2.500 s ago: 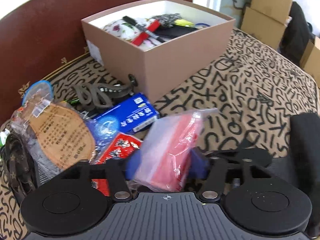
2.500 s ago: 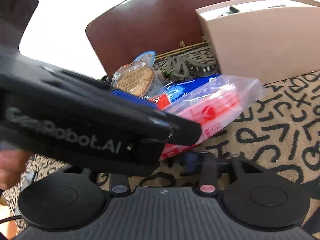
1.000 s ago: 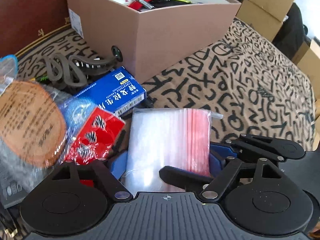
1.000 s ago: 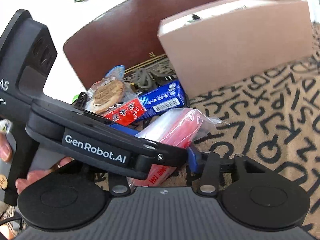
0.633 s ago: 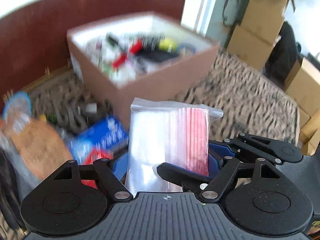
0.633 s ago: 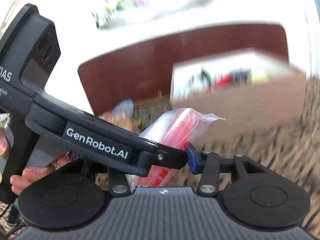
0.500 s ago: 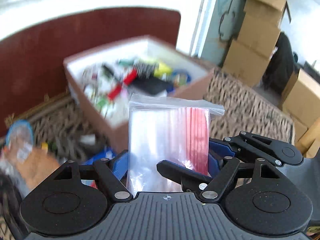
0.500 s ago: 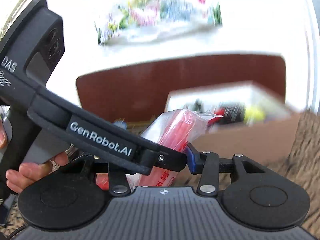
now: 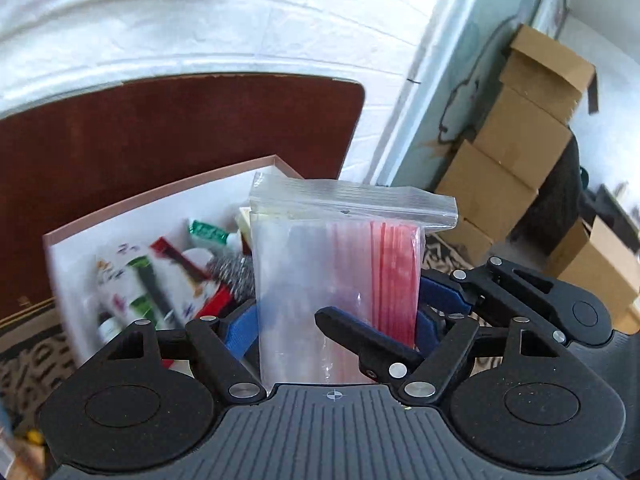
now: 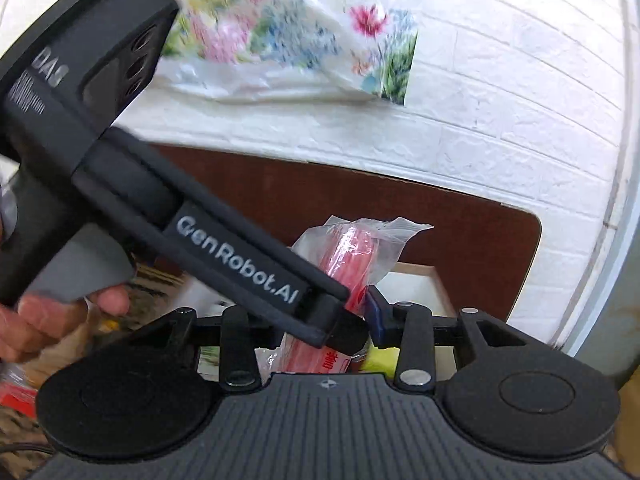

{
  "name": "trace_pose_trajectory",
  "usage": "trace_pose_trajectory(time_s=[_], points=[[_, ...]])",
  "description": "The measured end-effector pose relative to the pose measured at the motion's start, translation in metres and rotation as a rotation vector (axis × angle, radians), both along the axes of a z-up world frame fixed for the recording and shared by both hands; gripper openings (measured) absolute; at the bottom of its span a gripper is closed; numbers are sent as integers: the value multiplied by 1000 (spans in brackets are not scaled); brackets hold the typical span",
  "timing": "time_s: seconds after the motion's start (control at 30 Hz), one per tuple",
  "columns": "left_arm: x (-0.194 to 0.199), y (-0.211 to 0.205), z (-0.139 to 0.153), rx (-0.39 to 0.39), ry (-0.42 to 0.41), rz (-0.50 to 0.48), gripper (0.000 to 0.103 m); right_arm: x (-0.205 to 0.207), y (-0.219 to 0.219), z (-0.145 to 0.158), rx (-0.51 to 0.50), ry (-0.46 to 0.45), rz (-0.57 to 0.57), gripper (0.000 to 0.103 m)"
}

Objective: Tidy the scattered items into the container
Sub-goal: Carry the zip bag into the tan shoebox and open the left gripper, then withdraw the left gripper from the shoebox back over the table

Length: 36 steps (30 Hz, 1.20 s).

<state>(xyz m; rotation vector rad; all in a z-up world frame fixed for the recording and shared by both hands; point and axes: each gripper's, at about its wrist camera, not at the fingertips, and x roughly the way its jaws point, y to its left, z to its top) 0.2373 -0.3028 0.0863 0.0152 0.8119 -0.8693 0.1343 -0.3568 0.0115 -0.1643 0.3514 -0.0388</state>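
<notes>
Both the left gripper (image 9: 336, 320), its jaws opening, and the right gripper (image 10: 360, 312), squeezed tight, hold the clear bag of red strips (image 9: 336, 272) up over the open pink box (image 9: 160, 200) full of things.

Left gripper (image 9: 334, 326), fingers opening, and right gripper (image 10: 328, 320), fingers closing, cross, both gripping the zip bag (image 9: 336, 264).
</notes>
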Motion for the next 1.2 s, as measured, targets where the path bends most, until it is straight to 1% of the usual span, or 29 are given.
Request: trace_pose_trajectory(time_s=[0.1, 0.27, 0.3, 0.37, 0.4, 0.43, 0.47, 0.5, 0.53, 0.57, 0.63, 0.7, 0.8, 0.9, 1.03, 1.1, 1.17, 1.2], points=[[31, -21, -12, 0, 23, 9, 82, 28, -21, -7, -40, 28, 17, 43], [80, -48, -37, -10, 56, 43, 82, 73, -45, -16, -115, 58, 57, 41], [89, -51, -42, -17, 70, 53, 85, 81, -47, -20, -143, 61, 57, 41], [104, -52, -52, -26, 92, 83, 89, 96, -53, -31, -211, 76, 27, 55], [108, -52, -55, -24, 85, 103, 91, 104, -55, -37, -240, 97, 4, 62], [111, -50, -57, -19, 65, 118, 93, 110, -57, -43, -261, 117, -9, 62], [113, -48, -59, -17, 49, 115, 98, 113, -59, -47, -267, 125, -15, 63], [113, -46, -62, -9, 36, 101, 98, 114, -60, -50, -263, 126, -16, 68], [111, -45, -64, 10, 17, 99, 98, 113, -60, -53, -259, 126, -13, 74], [108, -46, -66, 39, -13, 101, 99, 113, -59, -56, -261, 127, -15, 78], [105, -47, -70, 90, -68, 86, 99, 113, -56, -62, -287, 136, -40, 92], [99, -47, -72, 116, -98, 83, 99, 111, -51, -66, -332, 146, -58, 98], [94, -41, -71, 113, -97, 89, 99, 105, -43, -65, -376, 159, -70, 101], [83, -36, -60, 110, -116, 100, 99, 96, -41, -58, -361, 177, -86, 101], [50, -20, -42, 107, -200, 111, 100, 72, -40, -43, -291, 151, -128, 102], [30, -12, -32, 104, -262, 131, 103, 56, -40, -34, -238, 130, -140, 103], [11, -3, -23, 106, -311, 165, 103, 40, -38, -26, -202, 112, -116, 103], [2, 2, -19, 102, -334, 177, 103, 31, -36, -22, -187, 103, -121, 103]])
